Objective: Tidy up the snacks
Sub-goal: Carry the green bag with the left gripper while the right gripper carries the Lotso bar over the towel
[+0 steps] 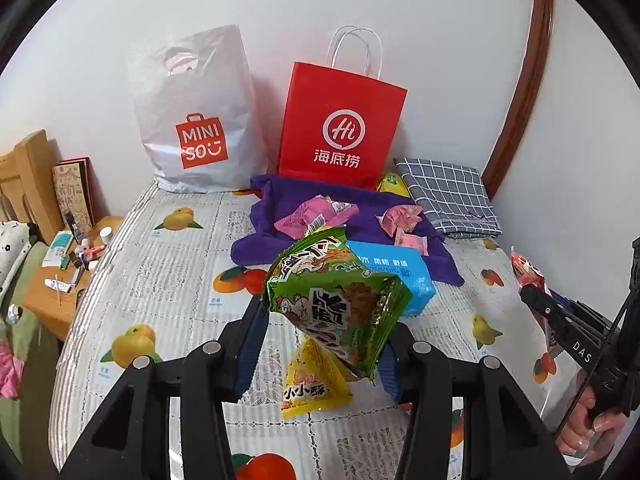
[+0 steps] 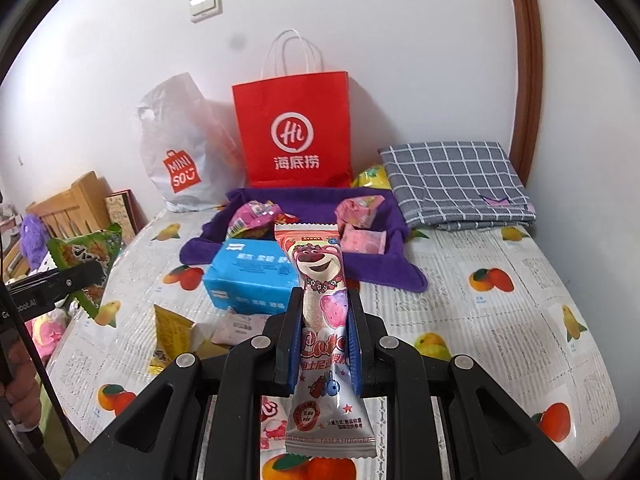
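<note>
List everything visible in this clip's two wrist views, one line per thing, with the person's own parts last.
green snack bag: 1, green, clamped in the left claw, off the bed
bear candy pack: 1, pink and white, clamped in the right claw
yellow snack packet: 1, yellow, on the bed below the green bag
blue box: 1, blue, on the bed at the towel's front edge
purple towel: 1, purple, on the bed, before the bags
pink packets: several, pink, on the towel
red paper bag: 1, red, against the wall
white plastic bag: 1, white, left of the red bag
checked cloth: 1, grey, folded, far right
bed cover: 1, white, fruit print
left claw: 1, black, shut
right claw: 1, black, shut
</note>
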Action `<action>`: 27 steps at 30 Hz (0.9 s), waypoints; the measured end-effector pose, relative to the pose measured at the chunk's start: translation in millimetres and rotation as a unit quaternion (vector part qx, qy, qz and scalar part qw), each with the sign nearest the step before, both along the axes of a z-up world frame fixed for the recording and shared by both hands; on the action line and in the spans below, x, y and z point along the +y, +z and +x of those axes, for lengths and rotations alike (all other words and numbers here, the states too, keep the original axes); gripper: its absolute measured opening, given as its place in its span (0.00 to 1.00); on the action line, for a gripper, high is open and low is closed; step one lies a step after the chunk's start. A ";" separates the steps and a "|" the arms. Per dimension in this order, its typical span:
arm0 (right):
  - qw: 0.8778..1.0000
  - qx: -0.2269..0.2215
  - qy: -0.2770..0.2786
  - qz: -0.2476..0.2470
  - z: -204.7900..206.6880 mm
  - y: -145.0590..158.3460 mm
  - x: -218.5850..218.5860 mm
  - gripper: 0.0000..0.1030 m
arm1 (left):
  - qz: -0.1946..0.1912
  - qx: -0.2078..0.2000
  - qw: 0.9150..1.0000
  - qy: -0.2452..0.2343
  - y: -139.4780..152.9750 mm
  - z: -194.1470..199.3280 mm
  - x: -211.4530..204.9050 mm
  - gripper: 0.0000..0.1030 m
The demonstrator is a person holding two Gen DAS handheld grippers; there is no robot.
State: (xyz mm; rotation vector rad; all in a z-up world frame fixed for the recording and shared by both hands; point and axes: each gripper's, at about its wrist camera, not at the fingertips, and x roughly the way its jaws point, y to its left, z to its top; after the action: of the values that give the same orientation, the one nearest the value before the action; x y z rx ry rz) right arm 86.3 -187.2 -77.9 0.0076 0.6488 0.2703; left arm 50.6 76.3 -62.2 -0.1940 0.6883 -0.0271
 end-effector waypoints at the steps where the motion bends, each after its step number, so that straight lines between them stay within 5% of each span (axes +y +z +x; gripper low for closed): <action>1: 1.000 -0.001 0.002 0.002 0.4 1.3 0.6 0.19 | 0.001 0.000 1.000 0.001 0.8 0.7 0.4 0.46; 14: 1.000 0.012 -0.001 0.019 36.2 11.5 -3.4 0.19 | 0.011 -0.001 1.000 -0.027 16.1 30.7 -16.7 0.46; 27: 1.000 0.005 0.004 0.021 111.2 40.5 13.8 0.19 | 0.016 -0.011 0.999 -0.028 40.5 102.3 -15.5 0.46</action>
State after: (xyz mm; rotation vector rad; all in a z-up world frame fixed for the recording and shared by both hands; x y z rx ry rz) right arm 197.5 -173.4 -37.4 0.0460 0.6531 0.2920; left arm 152.9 60.7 -21.7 -0.1437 0.6711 -0.0728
